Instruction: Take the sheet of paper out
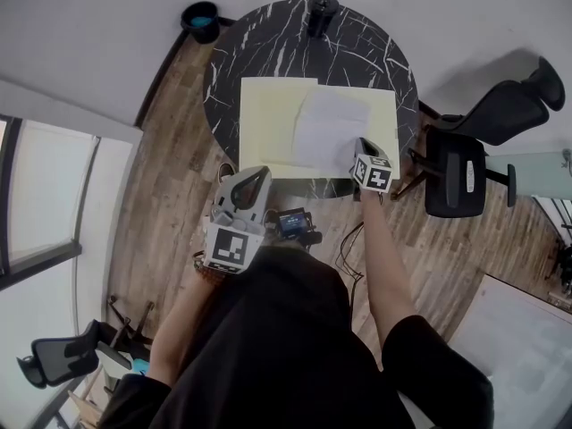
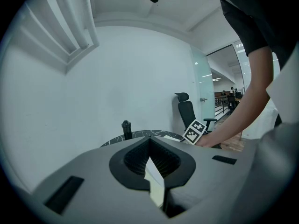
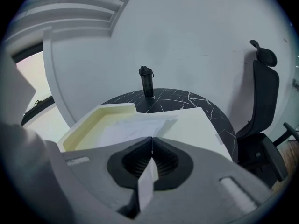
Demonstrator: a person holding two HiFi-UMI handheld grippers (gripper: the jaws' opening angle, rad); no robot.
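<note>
— Item one?
— Sheet of paper (image 1: 329,128), lying in the open yellow folder (image 1: 268,123) on our marble worktop (image 1: 268,43); right gripper (image 1: 357,155) jaws closed on its near edge.
— Left gripper (image 1: 255,179)?
— Off the worktop (by our waist), jaws together, empty.

— What do we have beyond the job itself?
— We see a round black white-veined marble table (image 1: 268,52), with a dark lidded bottle (image 1: 322,12) at its far edge.
— And on the wooden plank floor (image 1: 170,195)?
— We find a black office chair (image 1: 465,172) right of the table, and a black tub with a blue inside (image 1: 200,21) by the wall.
</note>
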